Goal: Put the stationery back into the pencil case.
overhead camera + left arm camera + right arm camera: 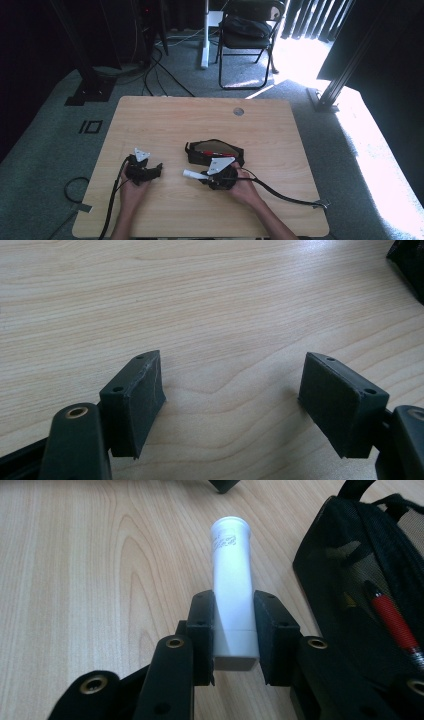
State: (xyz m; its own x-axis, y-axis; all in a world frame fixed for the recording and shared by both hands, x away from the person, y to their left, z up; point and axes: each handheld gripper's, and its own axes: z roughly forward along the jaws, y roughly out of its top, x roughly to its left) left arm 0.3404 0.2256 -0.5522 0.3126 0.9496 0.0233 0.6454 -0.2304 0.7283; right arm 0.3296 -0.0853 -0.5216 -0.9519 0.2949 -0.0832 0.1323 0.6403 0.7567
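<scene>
Sunlight spills across grey carpet behind a pale wooden counter (150, 120) in the high view, where a person's right gripper (204, 175) clamps a white tube (192, 174) just in front of an open black mesh pouch (216, 151), while the left gripper (156, 169) rests apart near the counter's left side. From the left gripper view, its jaws stand wide over bare wood grain, nothing between them. From the right gripper view, the jaws sit narrow on the tube's (231, 585) lower end, its capped tip pointing away above the counter, with the pouch (350, 590) just beside it holding a red pen (392, 617). Smooth, rigid plastic like this is likely light yet slippery; a firm hold nearer mid-barrel would probably steady it, since the end grip lets it swing.
</scene>
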